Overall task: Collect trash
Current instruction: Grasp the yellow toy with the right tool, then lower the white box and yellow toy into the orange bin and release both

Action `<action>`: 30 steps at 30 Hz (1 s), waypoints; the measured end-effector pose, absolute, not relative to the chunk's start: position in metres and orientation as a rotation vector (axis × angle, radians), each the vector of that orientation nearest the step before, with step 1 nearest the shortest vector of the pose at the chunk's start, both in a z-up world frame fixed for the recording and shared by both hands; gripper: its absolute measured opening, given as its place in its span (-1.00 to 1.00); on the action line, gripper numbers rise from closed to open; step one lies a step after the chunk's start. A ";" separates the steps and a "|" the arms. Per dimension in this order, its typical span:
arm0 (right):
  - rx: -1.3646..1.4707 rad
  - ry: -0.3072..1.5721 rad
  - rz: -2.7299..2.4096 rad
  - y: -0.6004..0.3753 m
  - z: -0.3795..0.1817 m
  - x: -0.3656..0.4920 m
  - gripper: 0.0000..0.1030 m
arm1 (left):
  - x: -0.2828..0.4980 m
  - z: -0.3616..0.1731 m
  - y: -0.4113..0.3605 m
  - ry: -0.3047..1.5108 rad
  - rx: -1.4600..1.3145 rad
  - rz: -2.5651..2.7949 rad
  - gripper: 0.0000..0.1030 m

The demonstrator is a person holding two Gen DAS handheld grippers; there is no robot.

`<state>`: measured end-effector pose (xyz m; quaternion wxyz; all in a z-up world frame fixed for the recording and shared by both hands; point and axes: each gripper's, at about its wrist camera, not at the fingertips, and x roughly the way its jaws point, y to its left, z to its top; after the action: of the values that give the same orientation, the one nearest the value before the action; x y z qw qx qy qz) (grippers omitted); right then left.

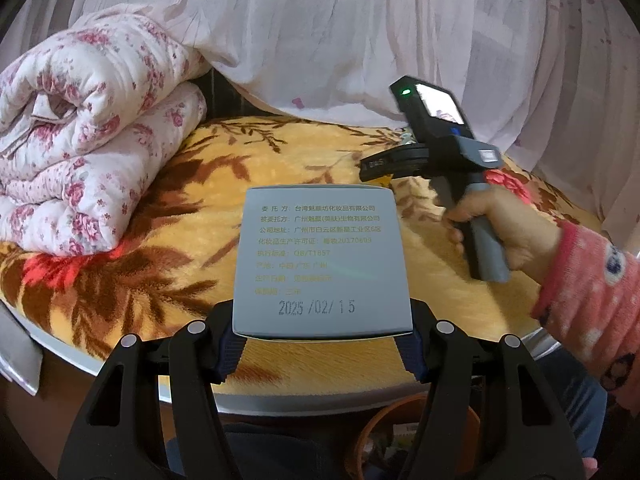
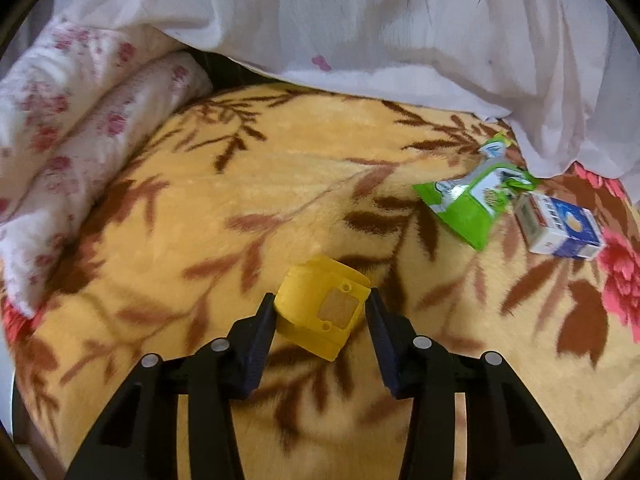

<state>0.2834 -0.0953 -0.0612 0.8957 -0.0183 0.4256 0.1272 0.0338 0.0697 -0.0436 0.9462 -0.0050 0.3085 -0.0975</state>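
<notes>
Left wrist view: the left gripper is clamped on the lower edge of a grey box, its blue pads pressing both sides, the box standing upright with printed text and a stamped date facing the camera. Beneath the fingers sits an orange bin, partly hidden. Beyond the box spreads a yellow blanket with brown leaves and red flowers. To the left lies a folded floral quilt; behind hangs a white curtain. On the right, a hand in a pink sleeve grips the handle of the right gripper, which points down at the blanket.

Right wrist view: the right gripper has a yellow card between its fingers; both pads sit against its edges, so it appears to be grasping the card, which lies bent on the blanket. Farther right lie a green wrapper and, just beside it, a blue-and-white box, both near the curtain's hem.
</notes>
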 end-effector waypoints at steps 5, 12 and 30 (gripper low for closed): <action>-0.044 0.817 0.294 -0.120 -0.032 0.221 -0.12 | 0.022 -0.036 0.055 0.614 0.018 -0.217 0.18; -0.079 0.749 0.298 -0.160 -0.007 0.120 -0.12 | 0.006 -0.030 0.025 0.621 0.060 -0.269 0.18; -0.113 0.744 0.321 -0.211 -0.038 -0.048 -0.12 | -0.022 -0.064 -0.035 0.762 0.174 -0.386 0.18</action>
<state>-0.0475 -0.2107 -0.0381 0.9174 -0.0549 0.3619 0.1563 -0.0224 -0.0347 -0.0643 0.9065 0.0843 0.3692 -0.1868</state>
